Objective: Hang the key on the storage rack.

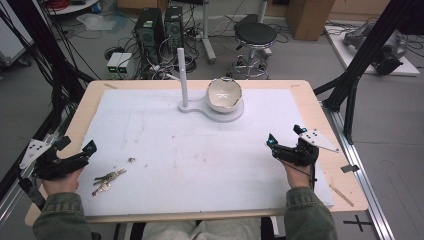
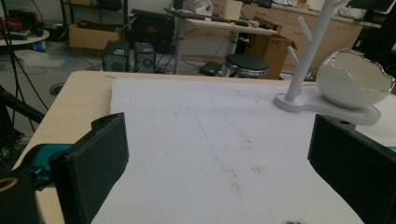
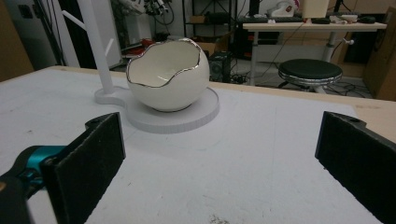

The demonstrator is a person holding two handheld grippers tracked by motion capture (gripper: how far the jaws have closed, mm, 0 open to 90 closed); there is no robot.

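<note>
- Left tool (image 1: 89, 148): resting at the surface's (image 1: 310, 95) left edge, jaws standing wide apart, gripping nothing.
- Right tool (image 1: 272, 141): sitting at the right side, jaws gaping, nothing between them.
- Keys (image 1: 107, 180): lying on the white mat (image 1: 200, 160), just beside the left tool.
- Egg-shaped bowl (image 1: 224, 94): standing on the white stand (image 1: 186, 95), far side.

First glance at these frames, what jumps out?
The white eggshell-shaped bowl with a jagged silver rim, sitting on a white stand with a branched post at the far middle of the table. Next, the bunch of keys on the white mat near the left tongs. Both the left tongs and the right tongs are open, holding nothing.
</note>
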